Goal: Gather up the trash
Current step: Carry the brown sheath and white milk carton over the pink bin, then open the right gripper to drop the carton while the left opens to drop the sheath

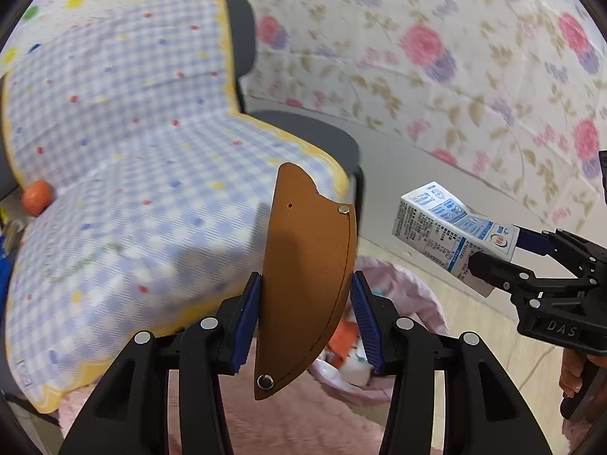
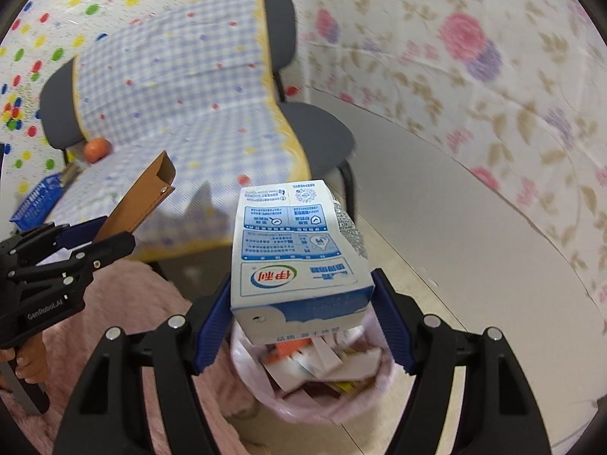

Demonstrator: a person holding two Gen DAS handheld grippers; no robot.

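the left gripper (image 1: pixel 306 314) was seen clamped on a brown leather sheath (image 1: pixel 307 265), its 2 blue pads pressed against the sheath's 2 sides, with the curved tip raised away from the camera. a stitched seam and 2 metal rivets were shown on the sheath. in the right wrist view, the same sheath (image 2: pixel 140 199) was seen from the side, held out at a slant by the left gripper (image 2: pixel 95 240), and its open end was visible.

the right gripper (image 2: pixel 299 322) was closed on a blue and white milk carton (image 2: pixel 299 254), the pads pinching its lower end from both sides; the printing was seen upside down. from the left wrist view the carton (image 1: pixel 451 227) was held tilted in the right gripper (image 1: pixel 504 254), off to the right of the sheath.

a bin lined with a pink bag (image 2: pixel 311 398) was seen below the carton, already holding paper scraps and packaging. the bin (image 1: pixel 379 341) was also partly shown behind the sheath. a chair draped in a blue checked cloth (image 2: pixel 189 113) stood behind, with an orange ball (image 2: pixel 97 149) resting on its seat. a pink rug (image 2: pixel 132 322) was spread on the floor beside the bin.
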